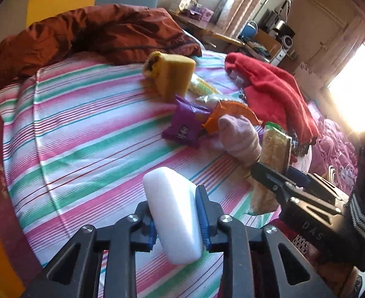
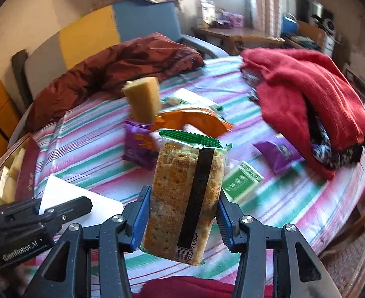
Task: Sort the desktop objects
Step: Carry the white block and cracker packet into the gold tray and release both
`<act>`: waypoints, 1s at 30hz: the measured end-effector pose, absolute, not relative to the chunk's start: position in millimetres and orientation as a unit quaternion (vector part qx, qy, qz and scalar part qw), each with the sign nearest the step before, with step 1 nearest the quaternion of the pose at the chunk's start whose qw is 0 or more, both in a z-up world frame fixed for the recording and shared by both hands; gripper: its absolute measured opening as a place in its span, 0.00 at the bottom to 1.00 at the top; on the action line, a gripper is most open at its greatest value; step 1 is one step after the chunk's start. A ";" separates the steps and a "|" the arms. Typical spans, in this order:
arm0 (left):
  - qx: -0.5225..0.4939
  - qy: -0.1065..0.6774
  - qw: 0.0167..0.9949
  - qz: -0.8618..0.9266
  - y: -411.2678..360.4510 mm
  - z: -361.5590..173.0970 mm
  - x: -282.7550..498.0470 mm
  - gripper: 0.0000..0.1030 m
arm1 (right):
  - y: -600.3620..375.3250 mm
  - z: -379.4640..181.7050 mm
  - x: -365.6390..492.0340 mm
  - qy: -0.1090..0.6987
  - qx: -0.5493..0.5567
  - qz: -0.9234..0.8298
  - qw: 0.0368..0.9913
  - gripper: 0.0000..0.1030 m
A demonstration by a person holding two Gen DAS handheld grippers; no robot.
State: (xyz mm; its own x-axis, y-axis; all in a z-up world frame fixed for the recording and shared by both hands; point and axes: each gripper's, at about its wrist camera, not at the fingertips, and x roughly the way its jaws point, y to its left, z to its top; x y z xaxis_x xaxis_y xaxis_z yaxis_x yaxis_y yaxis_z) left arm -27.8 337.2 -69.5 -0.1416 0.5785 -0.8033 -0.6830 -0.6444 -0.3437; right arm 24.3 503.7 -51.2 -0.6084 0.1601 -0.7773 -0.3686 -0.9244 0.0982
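Note:
My left gripper (image 1: 176, 221) is shut on a white soap-like block (image 1: 173, 213), held above the striped cloth (image 1: 83, 129). My right gripper (image 2: 181, 221) is shut on a clear pack of crackers (image 2: 182, 198) with a green top edge; it also shows in the left wrist view (image 1: 273, 159). On the cloth lie a yellow sponge block (image 1: 175, 74), a purple snack pack (image 1: 184, 126), an orange snack pack (image 1: 229, 114) and a pink sock (image 1: 239, 136). The right wrist view adds a green box (image 2: 242, 181) and a second purple pack (image 2: 278, 151).
A rust-red jacket (image 1: 95, 32) lies at the back of the table, a red sweater (image 1: 271, 87) at the right. A white sheet (image 2: 65, 191) and an open box of pale blocks (image 2: 8, 171) sit at the left. A desk with clutter (image 2: 232, 32) stands behind.

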 end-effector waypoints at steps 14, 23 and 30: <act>-0.448 0.002 0.366 0.816 246.7 -25.8 -36.3 0.25 | 456.0 -39.4 23.7 0.097 -0.394 0.912 0.050 0.48; -0.416 -0.044 0.278 0.865 147.8 -1.1 -54.2 0.26 | 378.6 -20.4 9.1 0.101 -0.388 0.914 -0.065 0.48; -0.419 -0.081 0.182 0.886 70.4 -8.6 -68.3 0.36 | 303.7 -8.4 -16.2 0.093 -0.388 0.903 -0.160 0.48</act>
State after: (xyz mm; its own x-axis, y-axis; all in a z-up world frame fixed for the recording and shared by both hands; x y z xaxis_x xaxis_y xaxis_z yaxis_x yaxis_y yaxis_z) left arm -68.3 70.4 -8.6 -0.5818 0.3909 -0.7132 -0.2551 -0.9204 -0.2964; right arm -16.2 303.7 -8.4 -0.6475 -0.3619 -0.6707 0.2176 -0.9312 0.2924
